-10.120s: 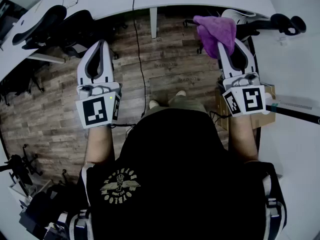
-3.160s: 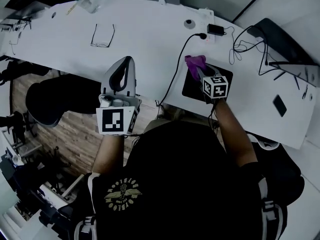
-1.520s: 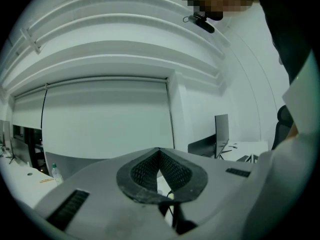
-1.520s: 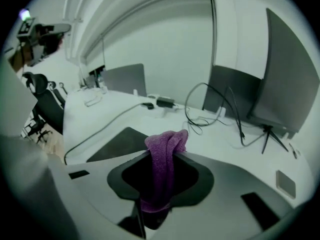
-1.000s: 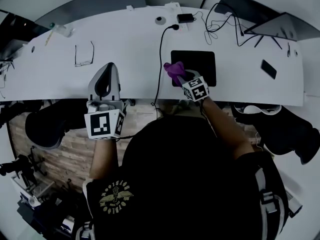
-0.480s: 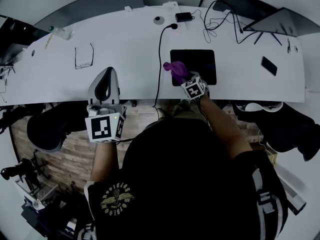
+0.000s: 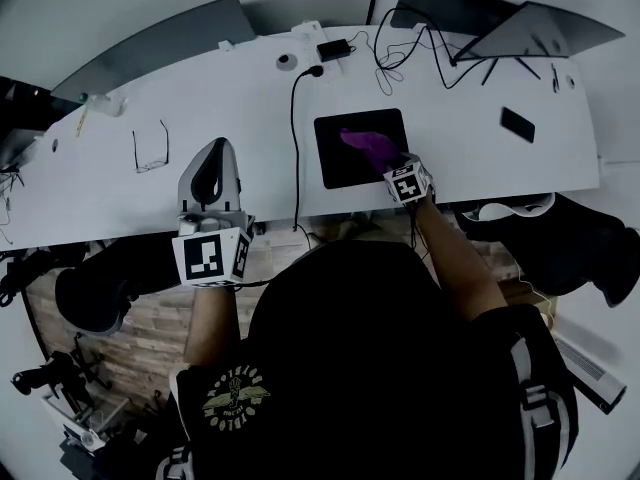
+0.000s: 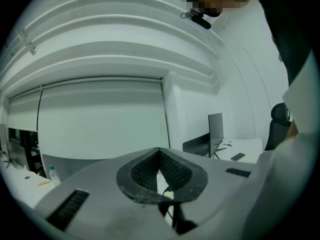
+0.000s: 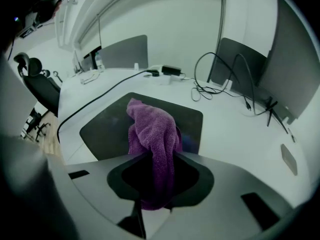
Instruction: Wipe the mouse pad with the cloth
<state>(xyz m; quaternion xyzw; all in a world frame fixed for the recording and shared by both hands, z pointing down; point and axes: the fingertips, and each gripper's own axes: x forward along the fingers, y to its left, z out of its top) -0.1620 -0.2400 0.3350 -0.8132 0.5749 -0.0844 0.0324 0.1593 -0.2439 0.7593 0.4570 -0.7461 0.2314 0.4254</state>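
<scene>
A black mouse pad (image 7: 345, 160) (image 9: 110, 124) lies on the white desk (image 7: 230, 158) near its front edge. My right gripper (image 7: 388, 163) (image 9: 157, 156) is shut on a purple cloth (image 7: 368, 146) (image 9: 150, 131), which bunches out ahead of the jaws and rests on the pad's right half. My left gripper (image 7: 212, 163) (image 8: 159, 165) hangs over the desk's front edge to the left of the pad, shut with nothing between its jaws and pointing up toward the wall.
A black cable (image 7: 295, 138) runs along the pad's left side to a charger (image 7: 332, 48). Glasses (image 7: 150, 148) lie at the left, a phone (image 7: 517, 124) at the right. Monitors (image 9: 285, 79) and more cables (image 9: 225, 89) stand behind the pad. An office chair (image 7: 540, 243) is at my right.
My right gripper has carried the cloth from the pad's left front corner across to its right half. The left gripper has stayed beside the desk edge.
</scene>
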